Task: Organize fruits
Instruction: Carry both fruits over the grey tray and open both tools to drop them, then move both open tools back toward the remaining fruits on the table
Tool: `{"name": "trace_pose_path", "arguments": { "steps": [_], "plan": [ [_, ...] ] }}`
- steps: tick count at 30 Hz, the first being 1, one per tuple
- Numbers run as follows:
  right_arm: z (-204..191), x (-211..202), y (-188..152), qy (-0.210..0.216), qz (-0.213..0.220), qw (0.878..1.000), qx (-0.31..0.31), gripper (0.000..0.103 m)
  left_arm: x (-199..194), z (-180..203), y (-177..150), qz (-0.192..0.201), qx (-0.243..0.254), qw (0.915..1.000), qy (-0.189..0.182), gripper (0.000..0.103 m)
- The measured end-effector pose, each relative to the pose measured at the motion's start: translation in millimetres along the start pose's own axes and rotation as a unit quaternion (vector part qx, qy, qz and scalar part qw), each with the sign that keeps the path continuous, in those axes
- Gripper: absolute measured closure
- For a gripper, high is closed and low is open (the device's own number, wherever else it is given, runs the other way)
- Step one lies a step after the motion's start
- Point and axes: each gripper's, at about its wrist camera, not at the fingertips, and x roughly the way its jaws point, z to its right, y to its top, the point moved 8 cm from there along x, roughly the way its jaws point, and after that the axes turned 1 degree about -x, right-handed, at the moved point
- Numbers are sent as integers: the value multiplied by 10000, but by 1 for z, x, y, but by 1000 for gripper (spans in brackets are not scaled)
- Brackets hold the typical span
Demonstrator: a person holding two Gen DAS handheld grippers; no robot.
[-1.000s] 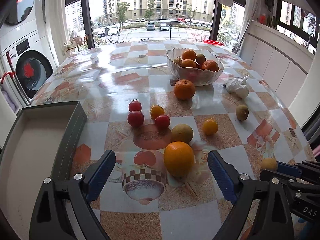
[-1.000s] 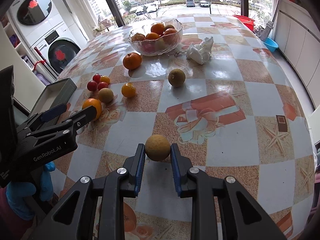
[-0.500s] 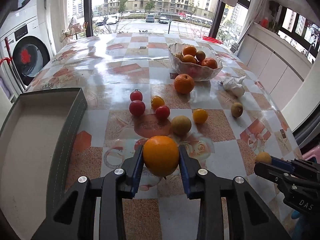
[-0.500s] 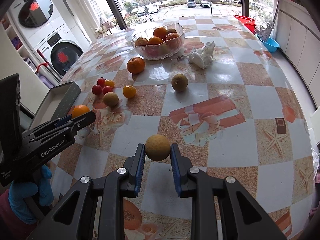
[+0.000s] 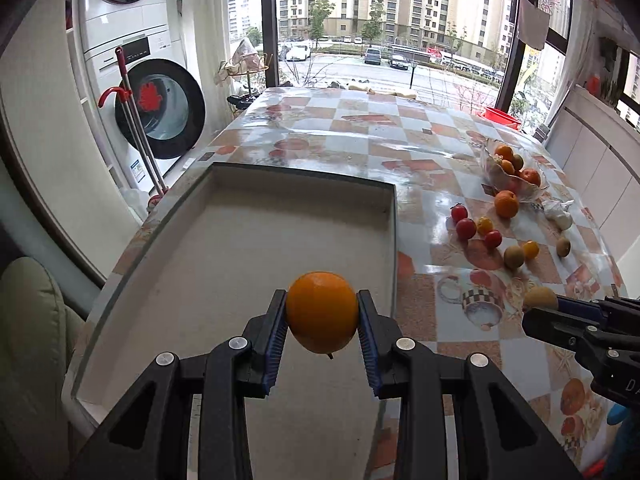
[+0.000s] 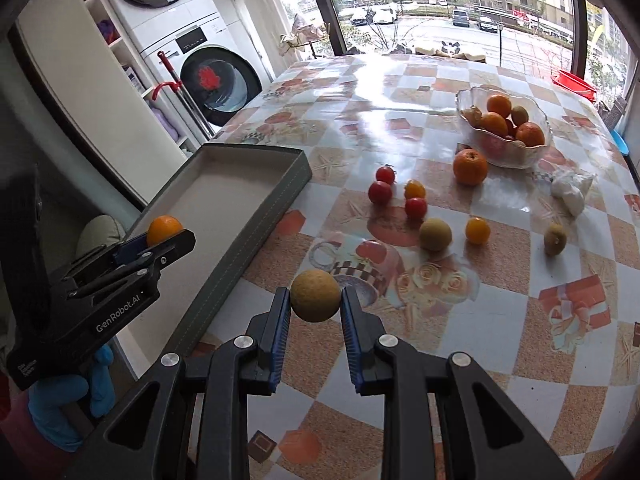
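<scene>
Although both wrist views bend the room strongly, only a blue glove [image 6: 52, 400] shows of the person, low at the left edge of the right wrist view, and the fruit piled in the glass bowl [image 6: 505, 128] overlaps so that some pieces cannot be told apart. At the left, the shallow grey tray [image 5: 160, 280] runs out of frame at its near end. Over its pale floor the left gripper [image 5: 322, 314] has its jaws closed on a large orange [image 5: 322, 312], the blue pads pressing its two sides, the fruit sitting right at their tips and clear of the tray floor. To the right of the tray, over the checked desk [image 6: 500, 320], the right gripper [image 6: 315, 298] has its jaws clamped on a dull yellow-brown fruit [image 6: 315, 295], likewise held at the tips. Farther right on the desk lie red cherry tomatoes [image 6: 380, 192], small yellow-orange fruits [image 6: 477, 231], another brownish round fruit [image 6: 435, 234], a loose orange [image 6: 470, 166] just beside the bowl, a small kiwi-like fruit [image 6: 555, 239] and a crumpled white bag [image 6: 572, 190].
</scene>
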Motion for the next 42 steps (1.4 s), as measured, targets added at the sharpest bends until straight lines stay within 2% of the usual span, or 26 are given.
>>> {"name": "trace_pose_path", "arguments": {
  "steps": [4,8,12,15,16,17,18,19,20,22,23,26,29,33,34,35,39,40,42],
  "plan": [
    [-48,24,9,189,-127,9989,-399,75,6,-34,-15,-109,-169,9996,221,68],
    [-86,47,12,284,-274,9962,-774,75,18,-52,-31,-335,-319,9986,268,68],
    [-97,68,10,248,-507,9941,-926,75,26,-59,-41,-465,-397,9978,239,68],
    [-97,76,7,222,-646,9934,-919,74,27,-60,-43,-397,-373,9982,243,67],
    [-97,76,8,213,-653,9933,-934,65,28,-60,-43,-388,-337,9983,275,64],
    [-97,74,9,208,-620,9934,-942,56,29,-61,-43,-393,-311,9982,317,38],
    [-98,69,11,240,-550,9938,-937,34,28,-62,-43,-368,-320,9980,410,11],
    [-97,63,14,261,-434,9944,-925,20,23,-63,-40,-207,-366,9979,483,9],
    [-96,56,18,227,-309,9951,-912,19,19,-63,-38,-15,-400,9982,444,9],
    [-88,43,26,157,-116,9963,-835,17,20,-60,-37,-8,-352,9985,413,9],
    [-79,36,28,56,-23,9971,-764,15,22,-59,-36,-71,-339,9985,433,9],
    [-38,18,30,-386,246,9982,-383,0,16,-46,-32,-8,-284,9990,355,9],
    [20,3,17,-817,327,9957,281,0,-2,-12,-23,262,121,9996,12,9],
    [102,-8,-19,-1453,88,9840,1030,0,-19,60,-22,403,942,9936,-465,9],
    [120,-11,-30,-1611,22,9800,1166,0,-18,79,-25,361,1053,9922,-569,7],
    [138,-15,-40,-1775,-20,9759,1272,0,-15,93,-27,301,1108,9914,-621,0],
    [200,-35,-77,-2352,-73,9590,1582,0,14,139,-41,-49,1200,9914,-511,0],
    [211,-42,-82,-2572,39,9542,1530,0,23,147,-44,-98,1216,9915,-447,0],
    [225,-52,-89,-2699,126,9505,1536,0,32,165,-48,-50,1322,9909,-239,0]
  ]
}}
